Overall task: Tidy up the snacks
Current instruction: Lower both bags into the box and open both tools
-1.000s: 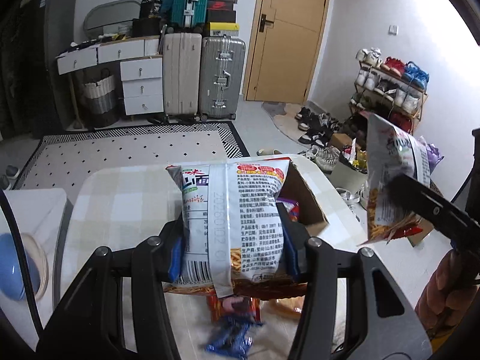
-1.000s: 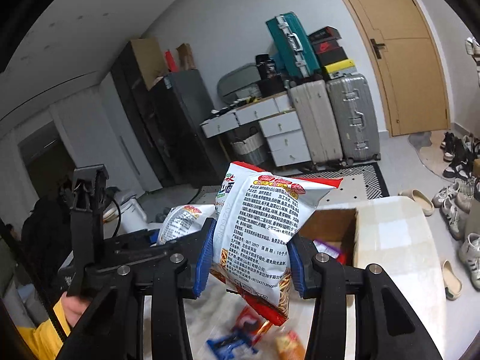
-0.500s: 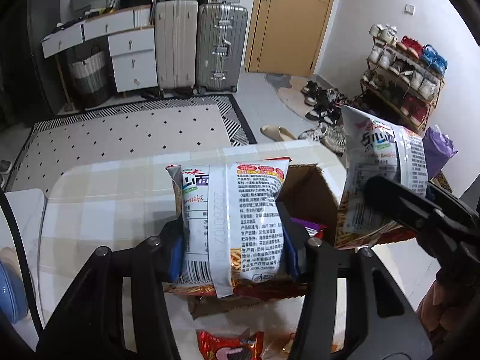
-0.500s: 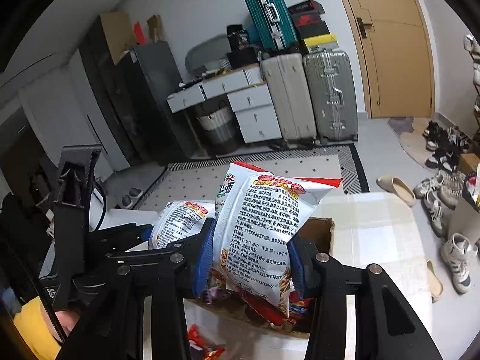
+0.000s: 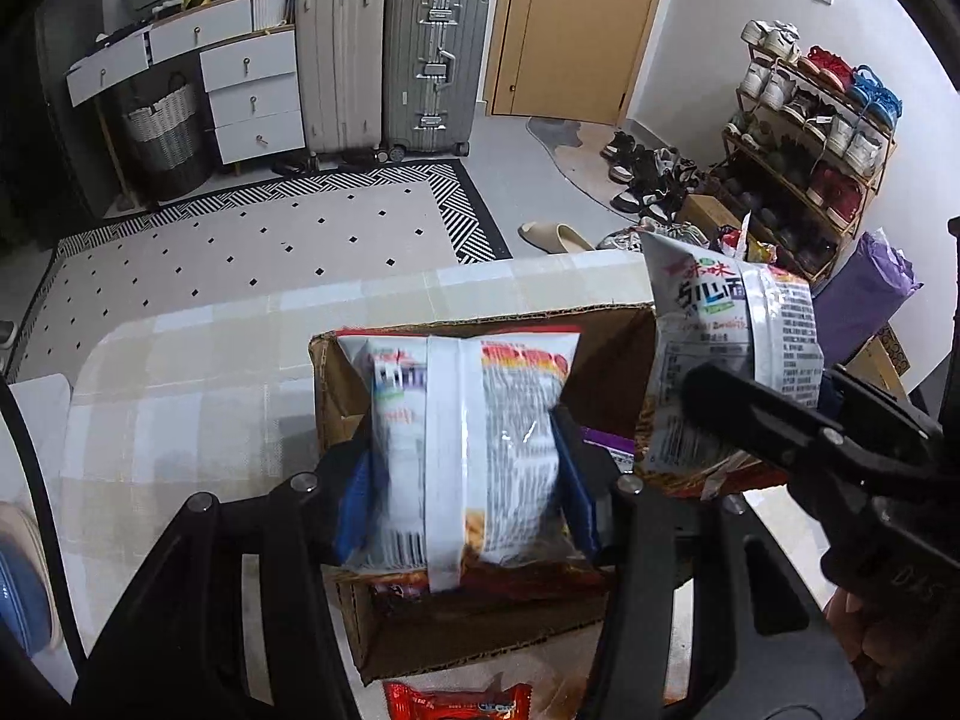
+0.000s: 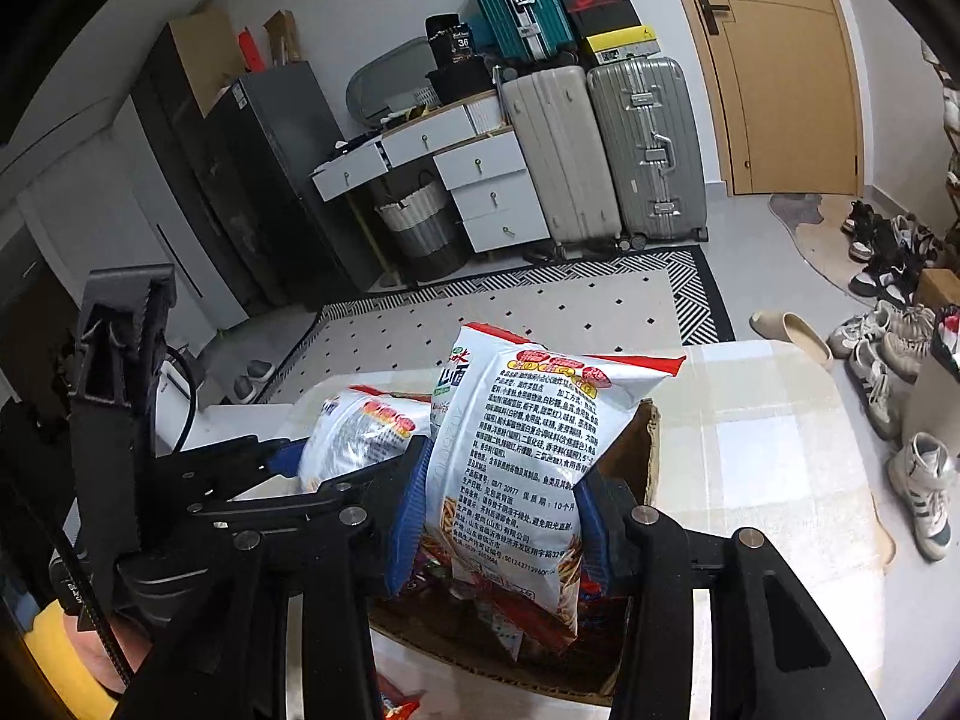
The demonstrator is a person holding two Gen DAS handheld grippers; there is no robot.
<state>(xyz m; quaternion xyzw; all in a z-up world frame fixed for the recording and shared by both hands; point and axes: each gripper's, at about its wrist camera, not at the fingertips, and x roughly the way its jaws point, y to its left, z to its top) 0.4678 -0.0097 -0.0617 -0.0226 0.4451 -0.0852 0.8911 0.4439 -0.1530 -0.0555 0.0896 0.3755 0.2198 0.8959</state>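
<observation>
My left gripper (image 5: 465, 480) is shut on a white noodle-snack bag (image 5: 468, 450) and holds it upright over the open cardboard box (image 5: 468, 636) on the checked table. My right gripper (image 6: 498, 516) is shut on a second white snack bag (image 6: 516, 468), also over the box (image 6: 645, 450). In the left wrist view the right gripper's bag (image 5: 732, 348) hangs at the box's right edge. In the right wrist view the left gripper's bag (image 6: 360, 438) shows to the left. Several wrapped snacks lie in the box.
A red snack packet (image 5: 456, 702) lies on the table in front of the box. The checked tablecloth (image 5: 180, 372) spreads left and behind. On the floor beyond are a patterned rug (image 5: 252, 246), suitcases (image 5: 432, 66), drawers and a shoe rack (image 5: 810, 138).
Both grippers have moved forward and down with their bags, from above the table's near side to over the open box. The loose snacks in front have slid out of view.
</observation>
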